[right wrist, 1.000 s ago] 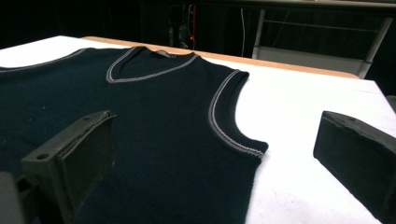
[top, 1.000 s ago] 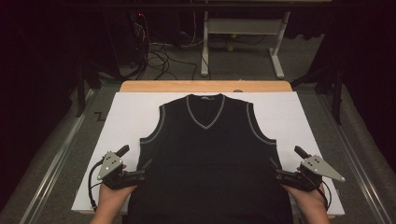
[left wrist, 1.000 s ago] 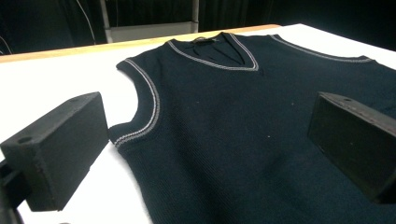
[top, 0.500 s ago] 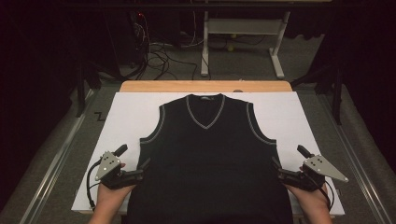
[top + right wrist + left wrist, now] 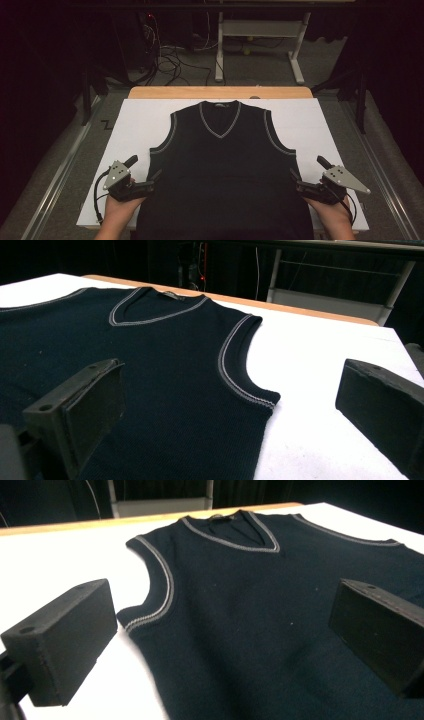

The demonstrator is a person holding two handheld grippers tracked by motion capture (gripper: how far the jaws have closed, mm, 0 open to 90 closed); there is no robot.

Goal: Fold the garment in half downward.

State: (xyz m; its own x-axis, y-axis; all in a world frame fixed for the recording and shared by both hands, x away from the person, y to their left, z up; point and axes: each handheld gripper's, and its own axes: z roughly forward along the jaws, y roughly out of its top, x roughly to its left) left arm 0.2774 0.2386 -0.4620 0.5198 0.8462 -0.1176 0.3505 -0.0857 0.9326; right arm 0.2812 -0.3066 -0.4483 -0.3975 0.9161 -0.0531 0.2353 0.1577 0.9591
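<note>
Item: one dark sleeveless vest point(image 5: 225, 170), V-necked, with pale grey trim at the collar and both armholes, lay flat and face up on a white sheet point(image 5: 140, 125) that covered most of a wooden table point(image 5: 220, 92). In the high view the vest filled the middle of the sheet, collar toward 12 o'clock and hem toward 6 o'clock, where it ran out of the bottom of the picture. The left gripper point(image 5: 156, 176) sat at about 8 o'clock from the vest's centre, just beside the vest's left side edge below the armhole, held in a hand point(image 5: 117, 210) that came in from 6 o'clock. Its jaws stood wide apart; in the left gripper view one black jaw hung over the bare sheet and the other over the dark cloth, with the side edge of the vest between them (nothing was clamped). The right gripper point(image 5: 295, 178) sat at about 4 o'clock, just beside the vest's right side edge, held in the other hand point(image 5: 336, 214). Its jaws were likewise wide apart: in the right gripper view one was over the cloth and one over the sheet, the trimmed armhole lying ahead between them. Whether any jaw tip touched the cloth could not be told. A grey frame point(image 5: 260, 35) and loose cables point(image 5: 172, 55) stood on the floor beyond the table, at 12 o'clock.
</note>
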